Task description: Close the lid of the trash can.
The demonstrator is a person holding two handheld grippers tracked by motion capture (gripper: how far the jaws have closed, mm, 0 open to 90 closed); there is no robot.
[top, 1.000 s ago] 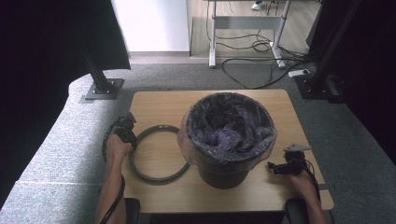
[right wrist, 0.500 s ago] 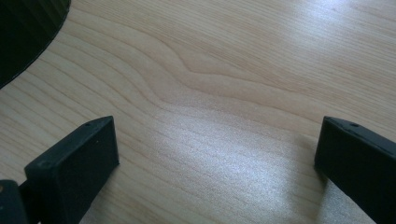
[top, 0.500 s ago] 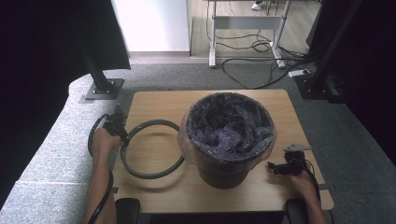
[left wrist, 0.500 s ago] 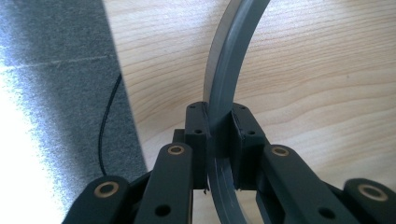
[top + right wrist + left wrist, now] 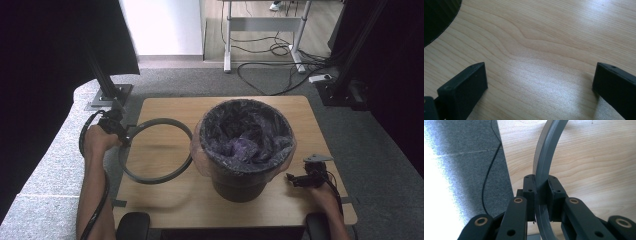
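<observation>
A dark grey ring (image 5: 155, 150) hangs tilted above the left half of the wooden table (image 5: 165, 200), lifted at its left side. My left gripper (image 5: 122, 134) is shut on the ring's left rim; in the left gripper view the ring (image 5: 549, 152) runs up between the two pads (image 5: 530, 191), which press on it. A black bin (image 5: 245, 150) lined with a clear bag and holding purple plastic stands at the table's middle. My right gripper (image 5: 291, 178) rests low at the table's right front, right of the bin, open with bare wood between its fingers (image 5: 466, 82).
Grey carpet surrounds the table. A black stand base (image 5: 107, 95) sits off the table's back left corner. Cables (image 5: 280, 55) and desk legs lie on the floor behind. A cable (image 5: 95, 200) trails along the person's left forearm.
The left gripper has risen and shifted left and toward the back, lifting the ring's left side off the table. The right gripper has kept still.
</observation>
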